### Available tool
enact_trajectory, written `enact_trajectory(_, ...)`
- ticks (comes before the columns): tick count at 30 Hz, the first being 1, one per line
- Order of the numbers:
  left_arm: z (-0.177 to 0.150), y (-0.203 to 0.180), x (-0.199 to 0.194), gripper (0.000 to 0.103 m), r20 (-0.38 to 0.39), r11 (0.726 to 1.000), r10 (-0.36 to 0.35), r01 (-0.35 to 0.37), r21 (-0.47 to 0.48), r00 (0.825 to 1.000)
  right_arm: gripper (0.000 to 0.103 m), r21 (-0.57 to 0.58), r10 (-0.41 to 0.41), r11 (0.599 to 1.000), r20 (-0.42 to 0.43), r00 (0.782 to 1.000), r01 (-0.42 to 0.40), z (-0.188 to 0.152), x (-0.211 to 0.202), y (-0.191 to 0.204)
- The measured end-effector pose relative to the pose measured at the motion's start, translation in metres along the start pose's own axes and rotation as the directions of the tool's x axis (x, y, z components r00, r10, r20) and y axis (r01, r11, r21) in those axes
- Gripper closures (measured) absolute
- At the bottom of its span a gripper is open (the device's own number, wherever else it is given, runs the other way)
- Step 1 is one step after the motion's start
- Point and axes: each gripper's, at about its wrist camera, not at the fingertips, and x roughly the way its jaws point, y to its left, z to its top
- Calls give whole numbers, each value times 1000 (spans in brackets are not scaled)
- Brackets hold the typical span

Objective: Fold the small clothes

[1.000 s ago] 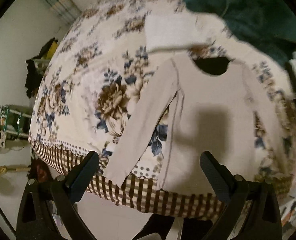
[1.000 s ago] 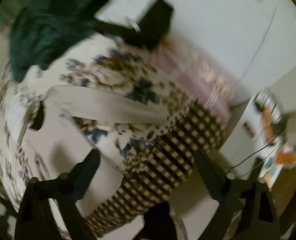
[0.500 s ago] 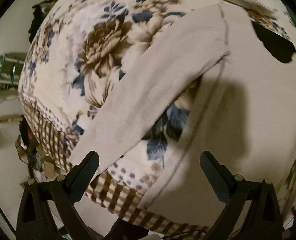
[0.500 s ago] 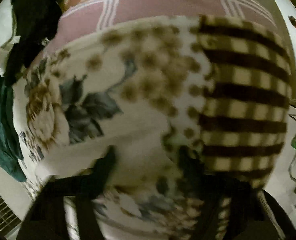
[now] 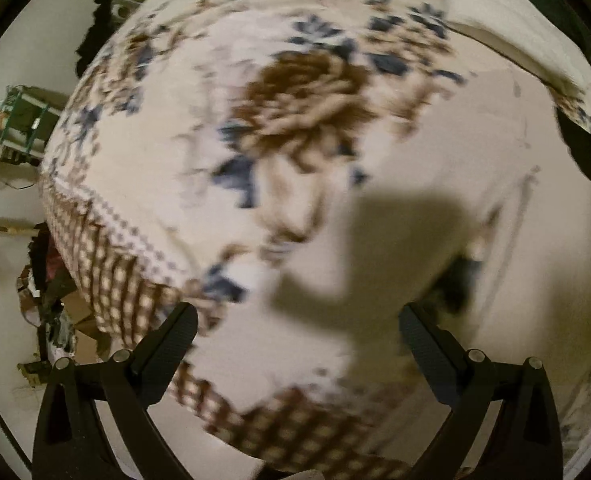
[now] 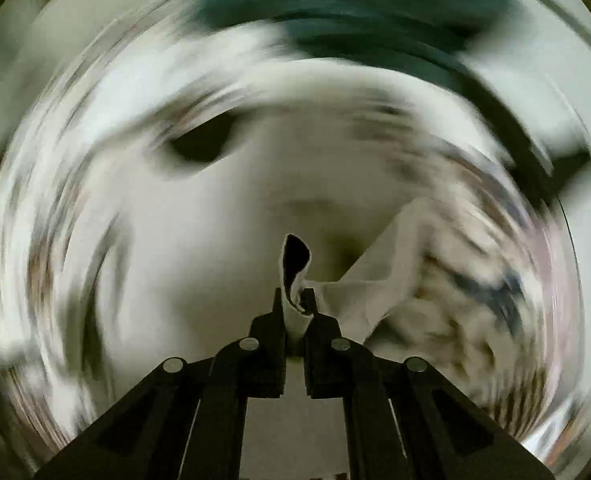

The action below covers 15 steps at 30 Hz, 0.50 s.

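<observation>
A small beige long-sleeved shirt (image 5: pixel 507 152) lies flat on a floral blanket (image 5: pixel 295 92) on a bed. In the left wrist view its left sleeve (image 5: pixel 379 248) runs down toward my left gripper (image 5: pixel 297 340), which is open and hovers just above the sleeve's cuff end. In the right wrist view, badly blurred, my right gripper (image 6: pixel 295 300) is shut on the cuff of the right sleeve (image 6: pixel 295 268), lifted off the bed; the shirt body (image 6: pixel 235 216) with its dark neck opening (image 6: pixel 199 146) lies beyond.
The blanket's brown checked border (image 5: pixel 107 264) hangs over the bed's near edge. A dark green garment (image 6: pixel 335 12) and a folded white cloth (image 5: pixel 495 4) lie at the far side. Clutter and a rack (image 5: pixel 19 120) stand on the floor at left.
My right gripper has closed on the right sleeve's cuff, lifted it and swung toward the shirt body. My left gripper has moved lower and left along the left sleeve, still open.
</observation>
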Motion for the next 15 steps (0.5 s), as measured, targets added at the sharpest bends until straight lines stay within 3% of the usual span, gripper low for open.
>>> enact_trajectory(2, -4, 21, 6, 0, 3, 1000, 25, -25, -19, 1000, 97, -244, 10, 969, -47, 999, -21, -21, 14, 85)
enact_trajectory(5, -11, 50, 18, 0, -22, 997, 41, -43, -65, 999, 97, -440, -16, 897, -132, 991, -45, -76, 36, 152)
enact_trajectory(8, -20, 70, 30, 0, -45, 993, 49, -54, -101, 998, 97, -521, -59, 852, -201, 978, -56, -122, 57, 180)
enact_trajectory(12, -30, 89, 45, 0, -77, 989, 47, -57, -134, 996, 95, -553, -92, 831, -255, 963, -67, -155, 75, 192)
enact_trajectory(14, -34, 98, 48, 0, -82, 987, 36, -49, -152, 996, 84, -519, -55, 845, -320, 946, -126, -159, 76, 189)
enact_trajectory(15, -37, 103, 49, 0, -80, 986, 32, -44, -160, 996, 62, -506, -27, 847, -349, 937, -164, -159, 74, 185)
